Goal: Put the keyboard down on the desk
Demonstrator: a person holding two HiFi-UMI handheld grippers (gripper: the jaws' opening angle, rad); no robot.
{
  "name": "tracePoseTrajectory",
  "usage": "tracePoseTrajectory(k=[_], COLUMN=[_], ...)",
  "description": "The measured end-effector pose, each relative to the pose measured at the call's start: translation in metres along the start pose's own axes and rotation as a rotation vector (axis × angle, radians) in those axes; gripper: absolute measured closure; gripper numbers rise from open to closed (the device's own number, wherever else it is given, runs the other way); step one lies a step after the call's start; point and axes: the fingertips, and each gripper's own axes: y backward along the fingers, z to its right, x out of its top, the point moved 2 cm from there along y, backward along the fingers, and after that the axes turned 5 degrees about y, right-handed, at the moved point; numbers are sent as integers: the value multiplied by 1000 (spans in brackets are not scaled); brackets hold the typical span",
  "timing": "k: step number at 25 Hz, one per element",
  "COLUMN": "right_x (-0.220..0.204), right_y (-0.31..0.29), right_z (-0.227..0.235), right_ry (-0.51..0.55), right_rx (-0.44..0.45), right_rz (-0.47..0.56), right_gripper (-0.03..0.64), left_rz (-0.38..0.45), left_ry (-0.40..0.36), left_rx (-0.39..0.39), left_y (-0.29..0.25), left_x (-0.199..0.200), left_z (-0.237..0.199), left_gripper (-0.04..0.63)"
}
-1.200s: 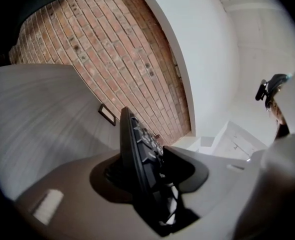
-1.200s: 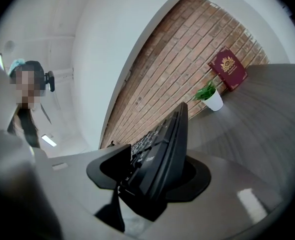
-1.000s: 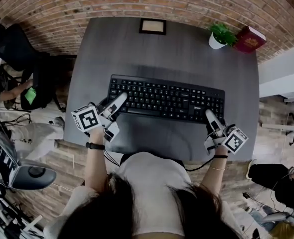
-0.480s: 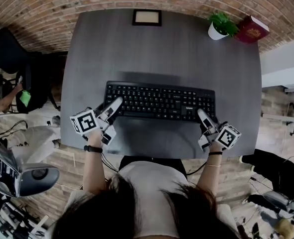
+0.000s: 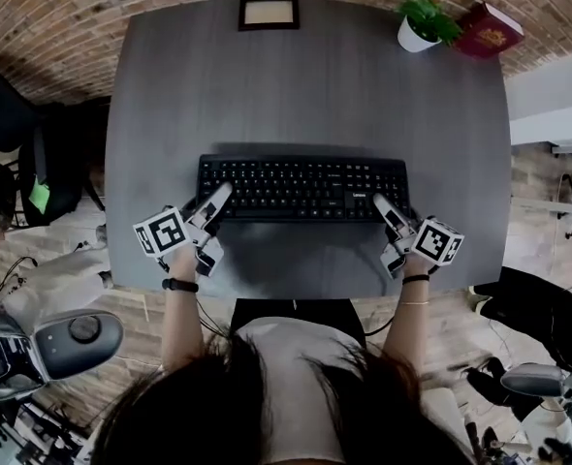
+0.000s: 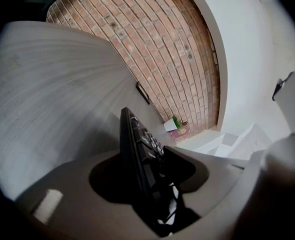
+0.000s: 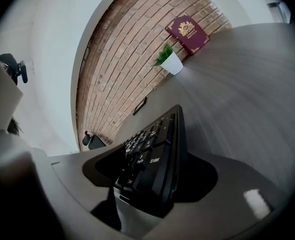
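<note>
**keyboard gripped at both ends, long axis across the surface**

left of the keyboard (image 5: 303, 188), the left gripper (image 5: 217, 200) comes in from the near side at a slant. its jaws are closed onto the keyboard's left end. in the left gripper view that end stands edge-on between them, pinched tight.

the keyboard lies over the middle of the surface (image 5: 305, 76), keys up. its long axis runs left to right, square to the person and level as far as the head view shows. a soft shadow spreads on its near side. i cannot tell whether its underside touches the surface or hangs just above it.

right of the keyboard, the right gripper (image 5: 384, 208) mirrors the other. its jaws are clamped on the right end by the enter key and number block. each hand has its own end, so neither is nearer.

in my judgement, the relation that matters is the keyboard's flat underside to the surface directly below. if a gap remains, the way is straight down with both ends sinking together. if there is none, only letting go is left, and the jaws would need room to part.

room is ample. beyond the keyboard the surface is bare up to a picture frame (image 5: 270, 13) at the far edge. a potted plant (image 5: 418, 22) and a red book (image 5: 489, 29) sit far beyond its right end, well apart. both ends stay inside the surface's side edges. a bare strip lies between the keyboard and the near edge.
</note>
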Motion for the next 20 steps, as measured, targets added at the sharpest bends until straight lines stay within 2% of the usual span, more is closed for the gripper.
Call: tracePoseTrajectory(k=[7,14,20], right_x=[-11,-16,-14], right_y=[0,-1,0], right_z=[22,28,32], right_ry=[-16,-18,23], right_rx=[-115,-167,-233], right_rz=[-25,-36,-46], right_gripper=[314,307,295], left_rz=[-25,-32,-24], left_ry=[-32,-42,-71], left_rx=[63,128,213], left_y=[-11,-13,-15], left_x=[-5,-9,-12], left_z=[-9,-21,-33], left_gripper=[371,341,302])
